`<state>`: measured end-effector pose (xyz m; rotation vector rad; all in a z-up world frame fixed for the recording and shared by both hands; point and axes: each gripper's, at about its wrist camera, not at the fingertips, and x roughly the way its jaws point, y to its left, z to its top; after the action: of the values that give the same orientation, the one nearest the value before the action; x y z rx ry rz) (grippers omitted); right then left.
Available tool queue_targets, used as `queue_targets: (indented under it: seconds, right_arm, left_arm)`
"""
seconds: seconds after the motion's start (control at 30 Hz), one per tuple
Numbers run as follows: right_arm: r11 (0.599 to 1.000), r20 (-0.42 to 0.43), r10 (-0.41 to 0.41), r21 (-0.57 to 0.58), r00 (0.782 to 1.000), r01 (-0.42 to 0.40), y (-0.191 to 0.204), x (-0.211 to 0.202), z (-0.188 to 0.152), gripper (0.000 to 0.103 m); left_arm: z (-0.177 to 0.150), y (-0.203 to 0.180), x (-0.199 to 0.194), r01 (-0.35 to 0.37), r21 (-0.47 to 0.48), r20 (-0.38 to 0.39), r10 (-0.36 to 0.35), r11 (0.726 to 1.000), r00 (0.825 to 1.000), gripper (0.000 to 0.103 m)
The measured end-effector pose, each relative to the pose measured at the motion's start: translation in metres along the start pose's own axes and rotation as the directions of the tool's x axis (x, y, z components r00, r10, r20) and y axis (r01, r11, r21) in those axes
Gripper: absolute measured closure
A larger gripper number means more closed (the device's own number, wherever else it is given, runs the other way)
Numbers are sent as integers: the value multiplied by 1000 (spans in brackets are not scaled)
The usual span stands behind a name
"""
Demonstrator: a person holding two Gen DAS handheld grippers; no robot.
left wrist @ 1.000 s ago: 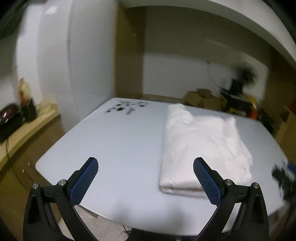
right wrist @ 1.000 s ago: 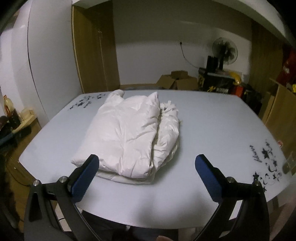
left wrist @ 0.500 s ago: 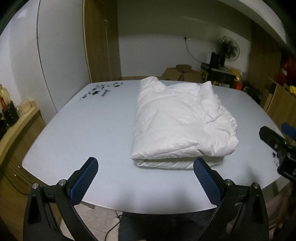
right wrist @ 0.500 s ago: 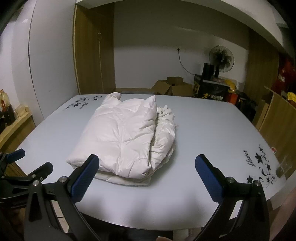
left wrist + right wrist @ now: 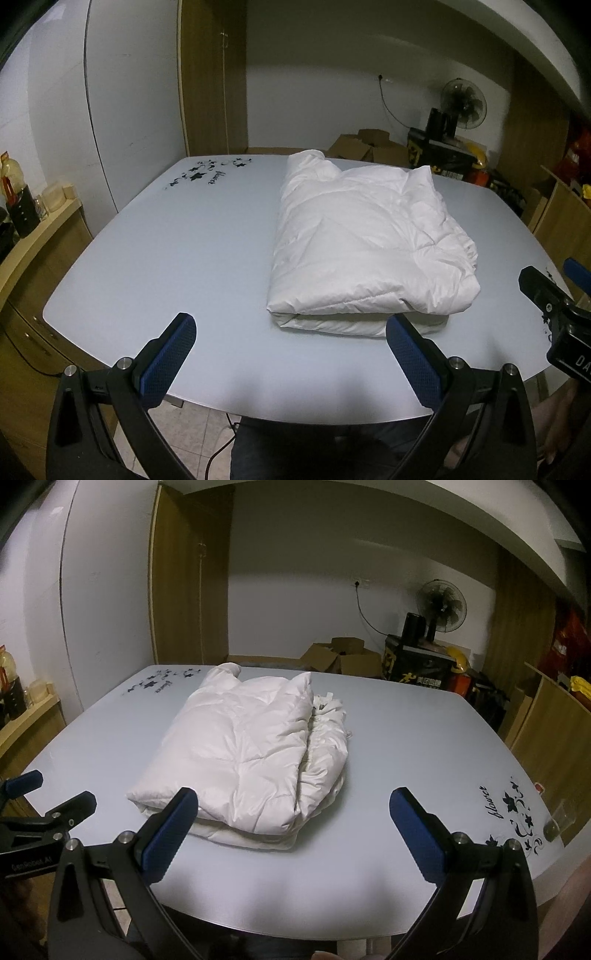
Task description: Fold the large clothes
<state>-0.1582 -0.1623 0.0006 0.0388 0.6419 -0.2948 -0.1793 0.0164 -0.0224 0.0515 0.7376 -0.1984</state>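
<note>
A white puffy jacket (image 5: 365, 240) lies folded into a thick rectangle on the pale blue table (image 5: 184, 258). It also shows in the right wrist view (image 5: 243, 753). My left gripper (image 5: 290, 356) is open and empty, held near the table's front edge, just short of the jacket's front fold. My right gripper (image 5: 293, 830) is open and empty, also at the front edge, with the jacket ahead and to its left. The right gripper shows at the right edge of the left wrist view (image 5: 554, 302). The left gripper shows at the left edge of the right wrist view (image 5: 37, 808).
Black flower decals mark the table's far left corner (image 5: 207, 173) and near right corner (image 5: 513, 812). Cardboard boxes (image 5: 340, 657), a fan (image 5: 441, 605) and a black crate (image 5: 421, 668) stand beyond the table. A wooden counter with bottles (image 5: 22, 206) runs at the left.
The left gripper's view has swung right so that the jacket sits nearer its middle. Both grippers stay open and empty. The jacket has not moved.
</note>
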Motion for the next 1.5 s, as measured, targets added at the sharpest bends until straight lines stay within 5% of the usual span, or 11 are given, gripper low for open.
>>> queue_targets:
  seconds: [1.5]
  right_arm:
    - [1000,-26,23,-12,999,-23,7,0,-2,0]
  left_arm:
    - [0,1,8,-23,-7,-21,23,1000,1000,0]
